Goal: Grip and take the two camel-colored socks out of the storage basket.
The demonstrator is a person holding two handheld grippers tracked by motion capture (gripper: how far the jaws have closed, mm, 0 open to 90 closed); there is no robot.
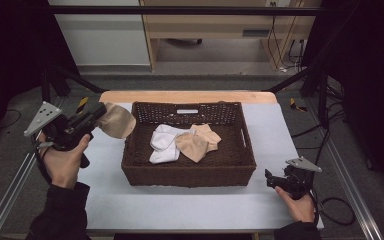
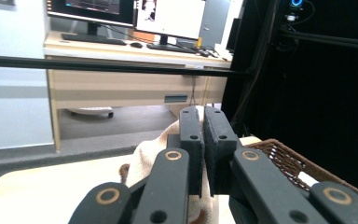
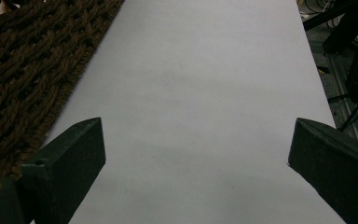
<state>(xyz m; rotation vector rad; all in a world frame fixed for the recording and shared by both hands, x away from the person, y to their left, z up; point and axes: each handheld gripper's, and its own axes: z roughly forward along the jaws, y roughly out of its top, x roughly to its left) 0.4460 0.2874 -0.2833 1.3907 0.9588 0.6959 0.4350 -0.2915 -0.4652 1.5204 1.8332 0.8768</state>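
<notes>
One beige sock pinched in my left gripper, jaws closed; could snag wicker basket rim. Right gripper wide open, empty.

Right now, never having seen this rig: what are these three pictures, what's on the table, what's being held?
No robot here: a person holds a handheld two-fingered gripper in each hand. The high view looks down at the white-covered table. The other two come from cameras riding on each gripper.

The left gripper is shut on a beige sock beside the dark brown woven basket. In the basket lie a white sock and another beige sock. The right gripper is open and empty, low over the table by the basket.
</notes>
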